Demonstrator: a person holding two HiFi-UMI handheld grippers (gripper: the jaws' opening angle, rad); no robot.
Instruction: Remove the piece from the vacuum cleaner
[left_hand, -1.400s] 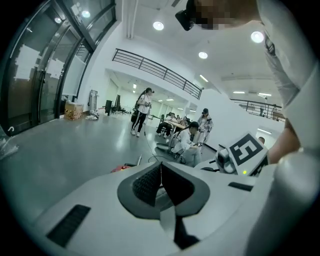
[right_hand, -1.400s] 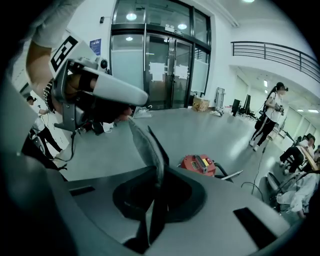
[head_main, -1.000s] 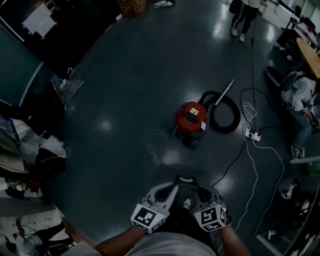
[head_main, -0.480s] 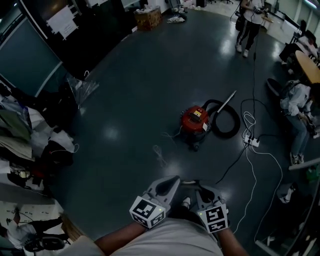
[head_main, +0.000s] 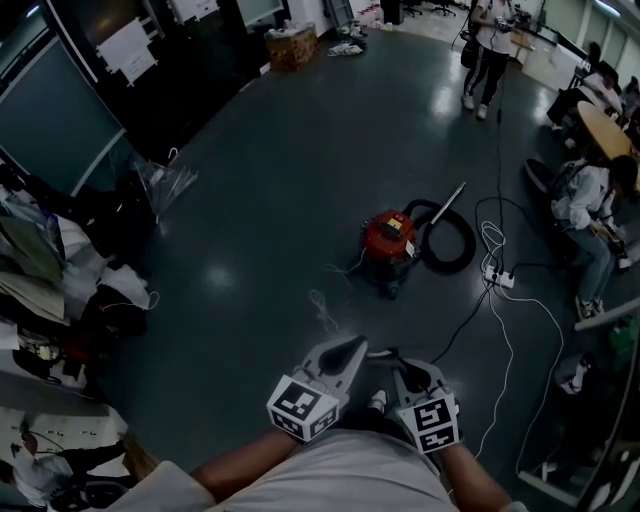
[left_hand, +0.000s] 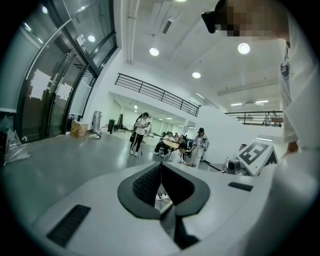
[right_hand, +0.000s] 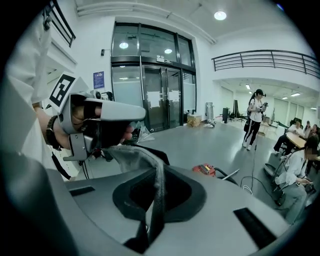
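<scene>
Both grippers lifted slightly since a second ago, jaws together and empty: left gripper (head_main: 348, 348) beside right gripper (head_main: 400, 366) at the person's waist; vacuum cleaner (head_main: 388, 238) on floor well ahead, nearer the right, its wand (head_main: 447, 205) slanting away rightward.

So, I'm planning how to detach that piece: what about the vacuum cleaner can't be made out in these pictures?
- Head view: the vacuum cleaner is too small and dim to show which piece comes off, or how the hose joins it.
- Right gripper view: only its red top shows; the right hand-held gripper cuts off the rest.
- Left gripper view: it isn't visible; the left hand-held gripper fills the lower frame.
</scene>
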